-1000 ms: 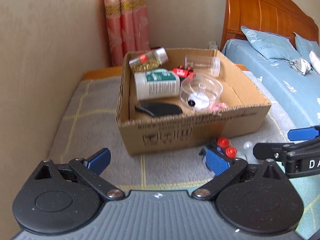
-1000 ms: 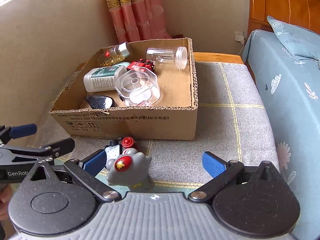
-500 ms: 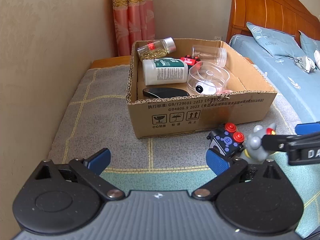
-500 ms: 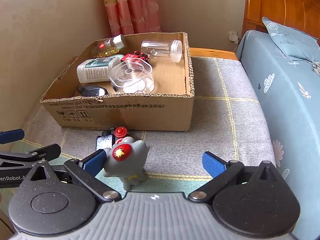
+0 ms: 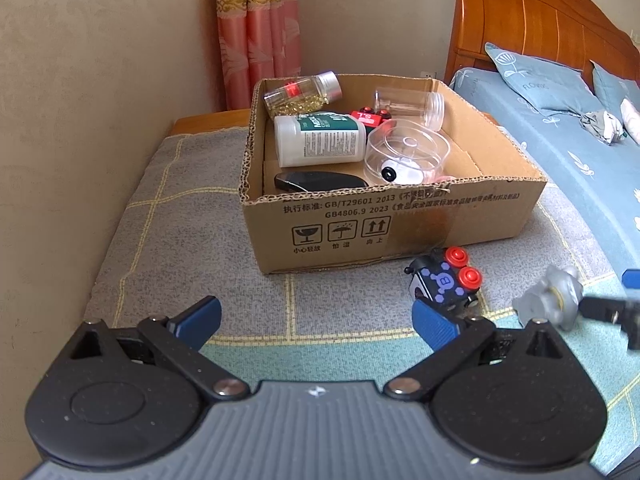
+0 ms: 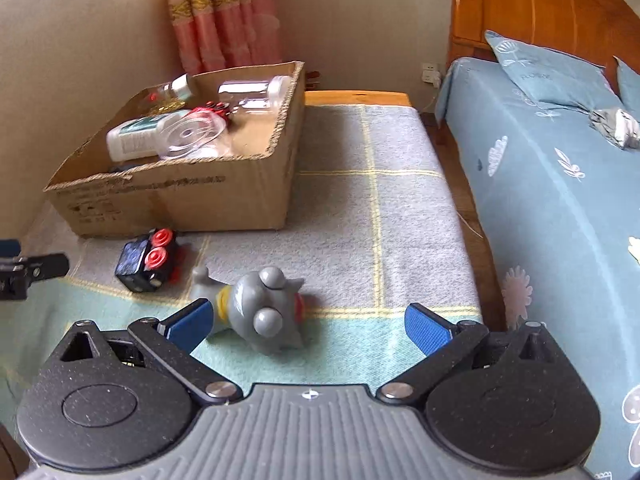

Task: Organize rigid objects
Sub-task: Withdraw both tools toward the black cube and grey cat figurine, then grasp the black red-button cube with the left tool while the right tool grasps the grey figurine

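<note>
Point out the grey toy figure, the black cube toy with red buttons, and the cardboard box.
grey toy figure (image 6: 264,316): right wrist view, on its body.
black cube toy (image 5: 442,282): left wrist view, on its purple top face.
cardboard box (image 5: 400,224): left wrist view, on its printed front wall.

Both grippers hovered low with jaws spread wide and empty; the left gripper (image 5: 316,320) sat at nine o'clock of the right gripper (image 6: 310,326).

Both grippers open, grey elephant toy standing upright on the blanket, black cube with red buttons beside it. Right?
Not quite: the grey elephant toy lies on its side, per the right wrist view. Right gripper and left gripper are open; the black cube with red buttons sits beside it.
</note>
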{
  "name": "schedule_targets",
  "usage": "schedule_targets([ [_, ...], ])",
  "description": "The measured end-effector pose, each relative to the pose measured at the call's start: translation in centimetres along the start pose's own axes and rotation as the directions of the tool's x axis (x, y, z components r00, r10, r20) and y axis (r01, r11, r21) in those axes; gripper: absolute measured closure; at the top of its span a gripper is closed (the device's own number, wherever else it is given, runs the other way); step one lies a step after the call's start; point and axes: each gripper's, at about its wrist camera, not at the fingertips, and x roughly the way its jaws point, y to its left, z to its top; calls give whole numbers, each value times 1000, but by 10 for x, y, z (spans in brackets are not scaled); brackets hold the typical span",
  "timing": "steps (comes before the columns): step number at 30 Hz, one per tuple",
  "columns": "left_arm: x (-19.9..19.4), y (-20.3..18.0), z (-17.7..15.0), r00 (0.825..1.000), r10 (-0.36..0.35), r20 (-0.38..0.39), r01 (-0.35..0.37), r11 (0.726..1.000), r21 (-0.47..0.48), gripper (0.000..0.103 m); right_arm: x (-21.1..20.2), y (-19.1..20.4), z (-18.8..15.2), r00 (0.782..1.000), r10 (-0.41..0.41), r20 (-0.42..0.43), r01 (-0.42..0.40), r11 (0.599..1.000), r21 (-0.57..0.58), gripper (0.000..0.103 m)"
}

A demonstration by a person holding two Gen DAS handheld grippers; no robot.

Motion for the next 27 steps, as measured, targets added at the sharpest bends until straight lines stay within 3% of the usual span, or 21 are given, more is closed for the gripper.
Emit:
schedule_targets([
  [8, 6, -17, 1, 999, -51, -4, 51, 998, 34, 2, 26, 31, -22, 999, 20, -45, -24, 995, -99, 0],
  [11, 10, -28, 3, 997, -73, -1, 73, 996, 58, 2, 31, 36, -24, 1000, -12, -18, 9, 990, -143, 0],
  [19, 43, -59, 14, 985, -168, -34, 171, 982, 85, 2, 29, 31, -32, 999, 15, 28, -10, 987, -159, 0],
  [27, 72, -62, 10, 993, -88, -80, 94, 992, 80, 2, 28, 30, -31, 999, 24, 30, -18, 985, -170, 0],
])
